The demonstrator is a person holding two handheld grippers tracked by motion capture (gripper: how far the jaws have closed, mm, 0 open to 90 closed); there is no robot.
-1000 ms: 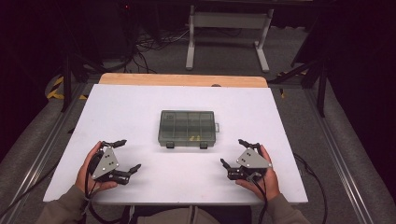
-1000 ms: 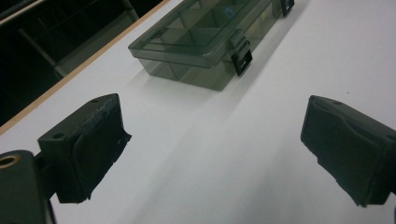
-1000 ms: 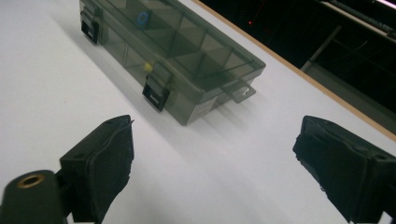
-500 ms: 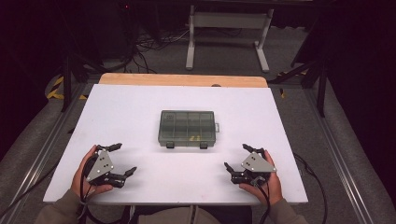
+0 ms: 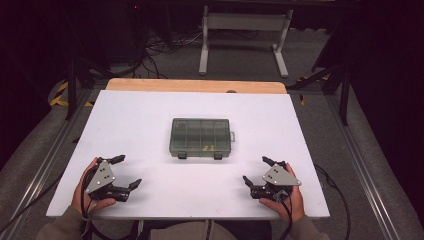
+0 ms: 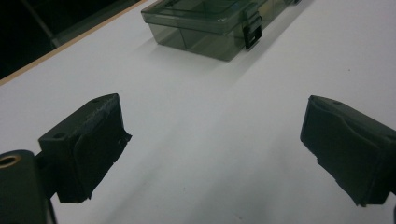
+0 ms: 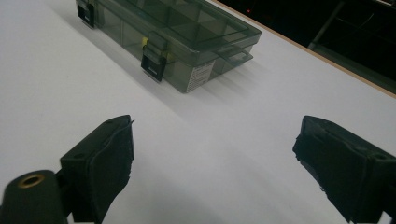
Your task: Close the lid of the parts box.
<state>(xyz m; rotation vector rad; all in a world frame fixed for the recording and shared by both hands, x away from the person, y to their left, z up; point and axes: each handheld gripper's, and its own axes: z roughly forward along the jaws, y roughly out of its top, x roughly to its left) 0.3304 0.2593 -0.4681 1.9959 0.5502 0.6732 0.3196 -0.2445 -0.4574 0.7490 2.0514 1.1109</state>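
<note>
Both sets of jaws stand wide apart, holding nothing. The left gripper (image 5: pixel 122 173) and right gripper (image 5: pixel 258 171) flank the closed compartment box (image 5: pixel 200 137), nearer the person. Each should approach squarely toward its front latches (image 5: pixel 218 156).

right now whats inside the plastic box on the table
Through the shut lid of the plastic box, dividers and a small yellow thing near the front show. The tinted plastic hides what it is and what else is inside.
</note>
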